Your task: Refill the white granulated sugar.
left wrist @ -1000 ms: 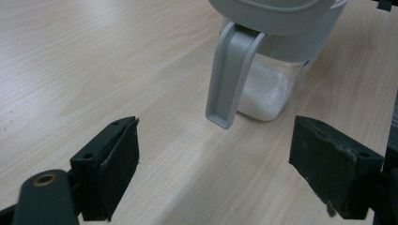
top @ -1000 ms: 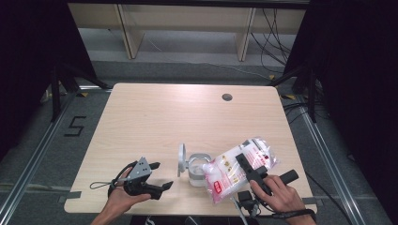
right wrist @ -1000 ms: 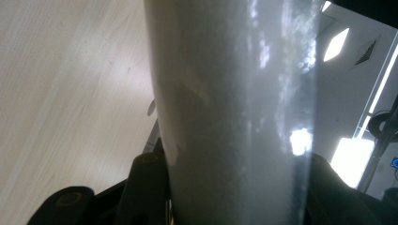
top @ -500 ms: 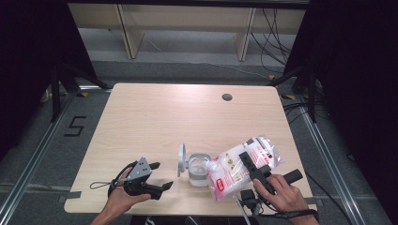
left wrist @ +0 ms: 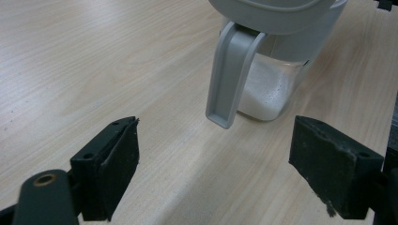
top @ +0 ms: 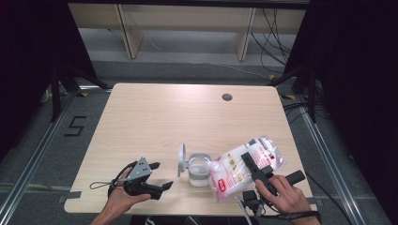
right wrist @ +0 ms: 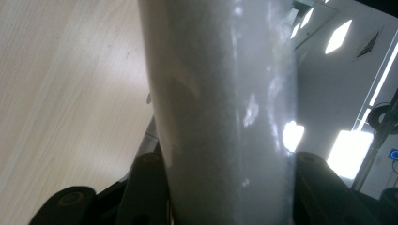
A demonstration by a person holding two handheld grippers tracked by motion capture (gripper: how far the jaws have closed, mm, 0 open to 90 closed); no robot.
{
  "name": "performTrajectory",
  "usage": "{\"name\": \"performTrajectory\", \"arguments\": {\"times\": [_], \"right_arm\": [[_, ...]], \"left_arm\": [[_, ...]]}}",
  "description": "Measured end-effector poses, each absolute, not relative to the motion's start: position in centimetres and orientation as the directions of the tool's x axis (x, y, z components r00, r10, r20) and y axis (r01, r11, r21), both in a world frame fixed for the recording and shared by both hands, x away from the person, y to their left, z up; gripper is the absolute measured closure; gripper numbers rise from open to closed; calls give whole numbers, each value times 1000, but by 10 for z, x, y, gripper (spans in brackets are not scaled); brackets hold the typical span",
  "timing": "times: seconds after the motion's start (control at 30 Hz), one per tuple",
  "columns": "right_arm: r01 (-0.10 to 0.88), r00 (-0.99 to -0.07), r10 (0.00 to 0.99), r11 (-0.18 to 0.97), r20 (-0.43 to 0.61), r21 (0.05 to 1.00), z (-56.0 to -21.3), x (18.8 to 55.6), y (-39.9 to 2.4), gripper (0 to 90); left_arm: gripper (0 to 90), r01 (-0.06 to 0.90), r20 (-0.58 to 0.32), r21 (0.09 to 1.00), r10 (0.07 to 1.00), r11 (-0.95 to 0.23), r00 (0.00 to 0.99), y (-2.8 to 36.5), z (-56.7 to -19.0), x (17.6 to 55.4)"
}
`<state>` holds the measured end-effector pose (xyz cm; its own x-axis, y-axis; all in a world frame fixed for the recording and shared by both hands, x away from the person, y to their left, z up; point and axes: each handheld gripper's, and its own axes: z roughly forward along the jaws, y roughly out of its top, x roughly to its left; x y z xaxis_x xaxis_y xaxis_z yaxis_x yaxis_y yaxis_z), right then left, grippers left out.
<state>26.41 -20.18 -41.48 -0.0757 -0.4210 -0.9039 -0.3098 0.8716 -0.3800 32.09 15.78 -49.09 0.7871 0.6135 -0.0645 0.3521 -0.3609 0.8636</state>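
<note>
A clear jar (top: 198,171) with white powder in its bottom stands near the table's front edge, its grey lid (top: 181,159) swung open to the left. My right gripper (top: 248,161) is shut on a plastic bag of white powder (top: 244,168) with red print. The bag is tilted, and its lower left end hangs just over the jar's right rim. In the right gripper view the bag (right wrist: 220,117) stands between both jaws. My left gripper (top: 161,175) rests open to the left of the jar. In its own view the jar (left wrist: 267,89) and lid flap (left wrist: 230,75) lie just beyond the open jaws.
The light wooden table (top: 164,117) has a small round cable hole (top: 227,97) at the back right. Both hands work close to the front edge. Beyond the table are wooden shelving and cables on the floor, with dark curtains on both sides.
The bag has tipped a little flatter, and its lower end has come closer over the jar. Both hands have kept their places and the left gripper is unchanged.
</note>
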Motion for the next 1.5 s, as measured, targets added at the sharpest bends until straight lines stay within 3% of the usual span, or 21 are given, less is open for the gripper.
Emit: {"name": "performTrajectory", "arguments": {"times": [0.4, 0.73, 0.77, 0.83, 1.13, 1.3, 1.5], "right_arm": [[-334, -62, -429, 860, -901, -386, -414, 263, -195, 645], [-303, -91, -379, 891, -921, -337, -414, 263, -202, 651], [-314, -74, -421, 870, -904, -380, -411, 264, -201, 652], [-302, -85, -381, 890, -921, -340, -415, 263, -203, 653], [-336, -65, -420, 863, -905, -377, -413, 264, -199, 659], [-337, -57, -358, 886, -932, -320, -417, 262, -200, 663], [-331, -53, -352, 889, -935, -316, -415, 263, -204, 668]], "left_arm": [[158, 353, -66, 863, 614, -360, 787, 158, -491, 321], [158, 354, -67, 862, 611, -362, 788, 158, -491, 321], [158, 354, -68, 863, 612, -361, 788, 158, -491, 321], [158, 356, -68, 862, 616, -360, 785, 158, -491, 321], [158, 354, -67, 863, 612, -361, 788, 158, -491, 321], [158, 355, -66, 863, 616, -360, 785, 157, -491, 321], [158, 356, -67, 863, 616, -360, 785, 157, -491, 321]]}}
